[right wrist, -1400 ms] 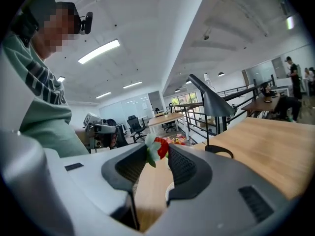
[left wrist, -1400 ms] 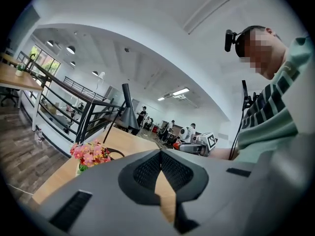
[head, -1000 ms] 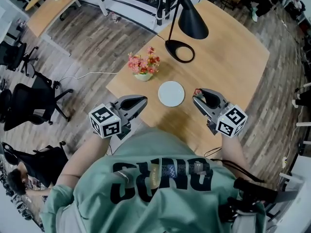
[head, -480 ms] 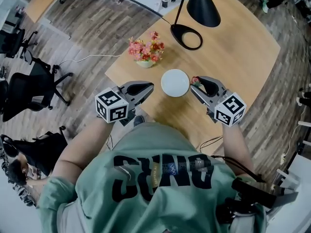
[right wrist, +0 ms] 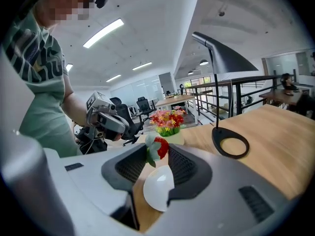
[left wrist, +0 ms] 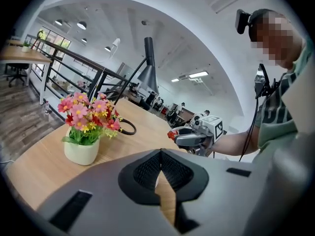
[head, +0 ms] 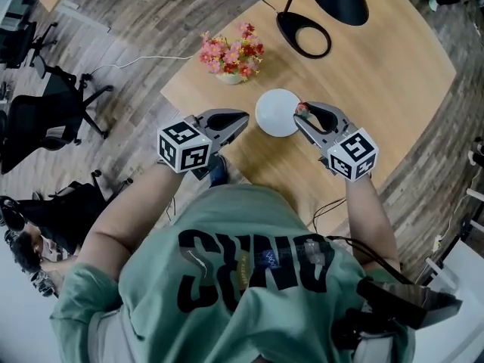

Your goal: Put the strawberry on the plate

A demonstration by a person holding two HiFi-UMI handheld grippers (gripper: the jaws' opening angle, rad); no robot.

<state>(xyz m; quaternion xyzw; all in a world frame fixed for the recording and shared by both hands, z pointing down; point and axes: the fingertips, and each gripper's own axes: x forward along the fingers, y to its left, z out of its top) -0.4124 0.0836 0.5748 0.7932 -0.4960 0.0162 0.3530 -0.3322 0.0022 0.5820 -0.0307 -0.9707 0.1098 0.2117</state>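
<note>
Holding one strawberry (right wrist: pixel 158 148) at the plate (head: pixel 274 113) rim, not yet set down.
The right gripper (head: pixel 304 116) pinches the strawberry at its jaw tips, off the table (head: pixel 378 74), at the edge of the plate nearest that gripper; can't tell if it is over the plate or just beside it. The left gripper (head: pixel 242 118) has its jaws together on nothing and hangs on the plate's other side. The berry is probably light, small, rounded and a bit slippery, likely bruised by a hard squeeze. Best grip is across the red body, not the leaves. Count: one strawberry, one plate, one flower pot (head: pixel 231 54), one lamp (head: pixel 318 10), two grippers.
</note>
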